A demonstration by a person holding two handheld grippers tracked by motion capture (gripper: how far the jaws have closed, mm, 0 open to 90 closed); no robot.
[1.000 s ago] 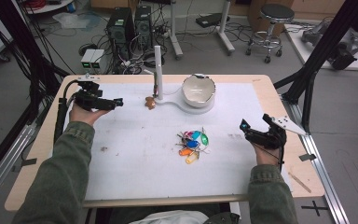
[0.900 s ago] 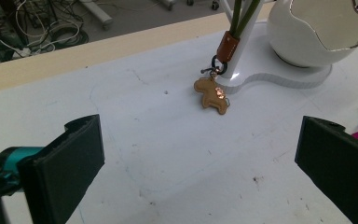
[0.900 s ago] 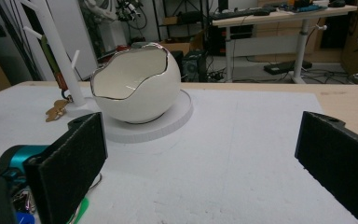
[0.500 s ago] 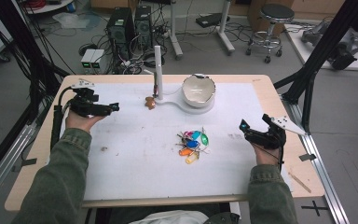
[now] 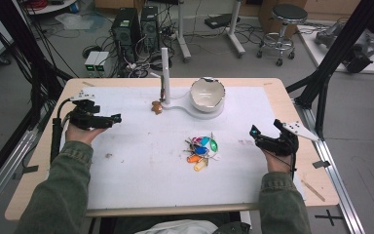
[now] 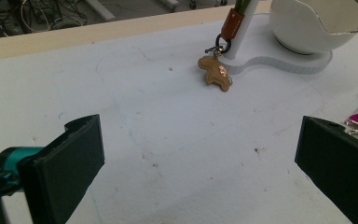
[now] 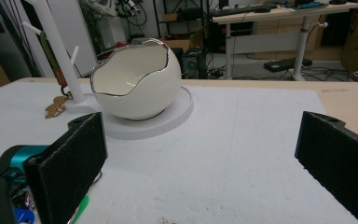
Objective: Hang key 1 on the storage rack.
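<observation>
Egg-shaped bowl ahead of right gripper's jaws: glossy white ceramic, metallic rim. Table cover beneath jaws: matt white, faintly stained. Jaw pads: matt black, rough foam. Keys beside them: bright plastic tags, metal rings.

text: none legible | labels/brands/numbers: none legible | colored key tags near bowl: too small to read | surface: no markings

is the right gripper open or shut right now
Open. In the right gripper view its two black jaws stand far apart, with the white egg-shaped bowl showing between them; the right gripper holds nothing.
</observation>
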